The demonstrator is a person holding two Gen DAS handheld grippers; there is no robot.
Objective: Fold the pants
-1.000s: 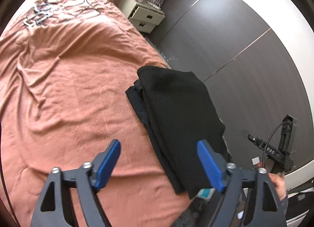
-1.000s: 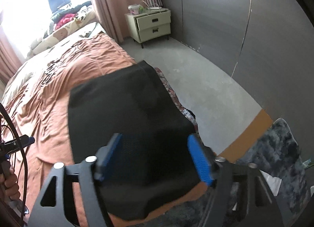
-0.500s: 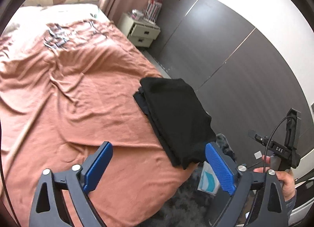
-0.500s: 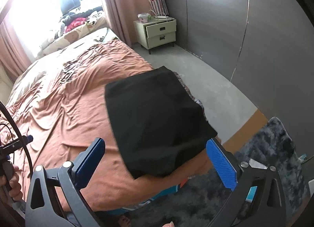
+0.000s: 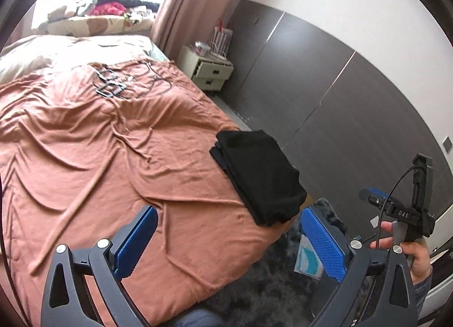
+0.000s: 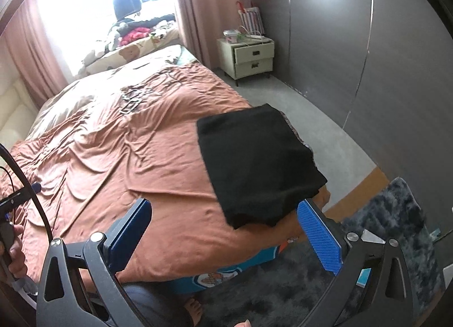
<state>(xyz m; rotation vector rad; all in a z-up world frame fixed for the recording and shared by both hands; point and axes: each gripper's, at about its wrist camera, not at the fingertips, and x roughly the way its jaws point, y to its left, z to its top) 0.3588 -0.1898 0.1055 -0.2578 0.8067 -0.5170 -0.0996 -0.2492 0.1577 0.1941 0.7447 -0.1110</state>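
Note:
The black pants [image 5: 262, 178] lie folded into a flat rectangle near the right corner of the bed, on the rust-coloured bedspread [image 5: 113, 143]. They also show in the right wrist view [image 6: 254, 163]. My left gripper [image 5: 226, 239] is open and empty, held back above the foot of the bed. My right gripper [image 6: 223, 233] is open and empty too, just short of the near edge of the pants. The hand holding the right gripper shows at the right of the left wrist view [image 5: 410, 245].
Several metal clips [image 5: 109, 85] lie on the bedspread near the pillows. A cream nightstand [image 6: 246, 58] stands by the dark wardrobe wall [image 6: 368, 58]. A dark shaggy rug [image 6: 368, 256] covers the floor at the bed's foot. Pink curtains [image 6: 192, 10] hang by the window.
Both grippers have pulled back and up from the folded pants and opened wider. The pants stay where they lay on the bed.

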